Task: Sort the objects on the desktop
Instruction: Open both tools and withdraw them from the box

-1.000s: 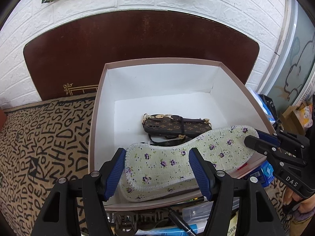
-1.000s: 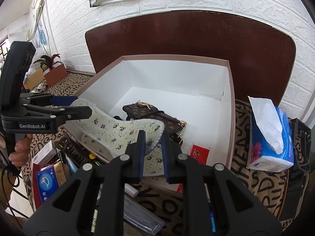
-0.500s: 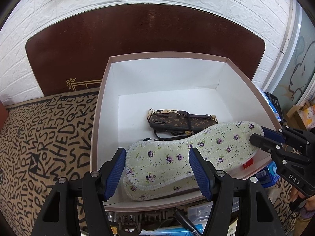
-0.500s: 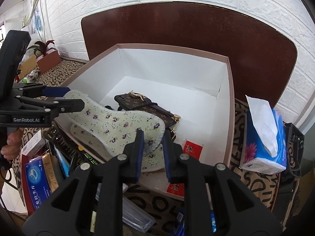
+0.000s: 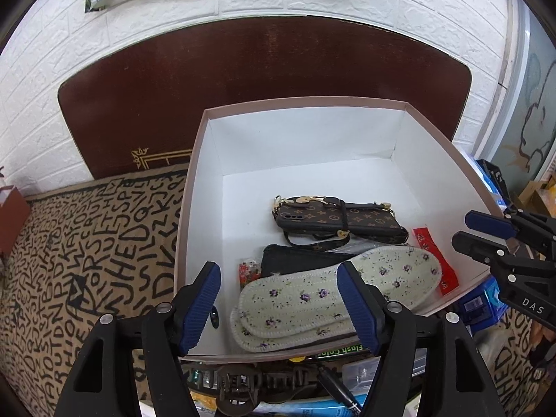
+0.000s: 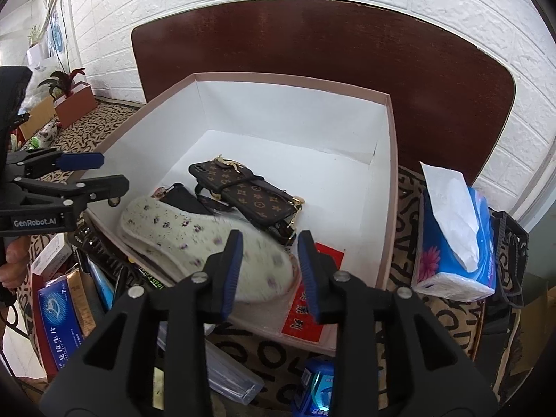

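White brick wall behind; insoles (image 5: pixel 333 299) lie in the box (image 5: pixel 194 208), long axis lower-left to right, below both opening, empty claws: left claw (image 5: pixel 278 307), right claw (image 6: pixel 267 271).

The insoles (image 6: pixel 205 243) are smeared by motion blur just beyond the right fingers (image 6: pixel 231 267). The black pouch (image 5: pixel 302 260) beyond the left fingers (image 5: pixel 354 309) is half covered by them. The red packet (image 5: pixel 432 260) is partly hidden.
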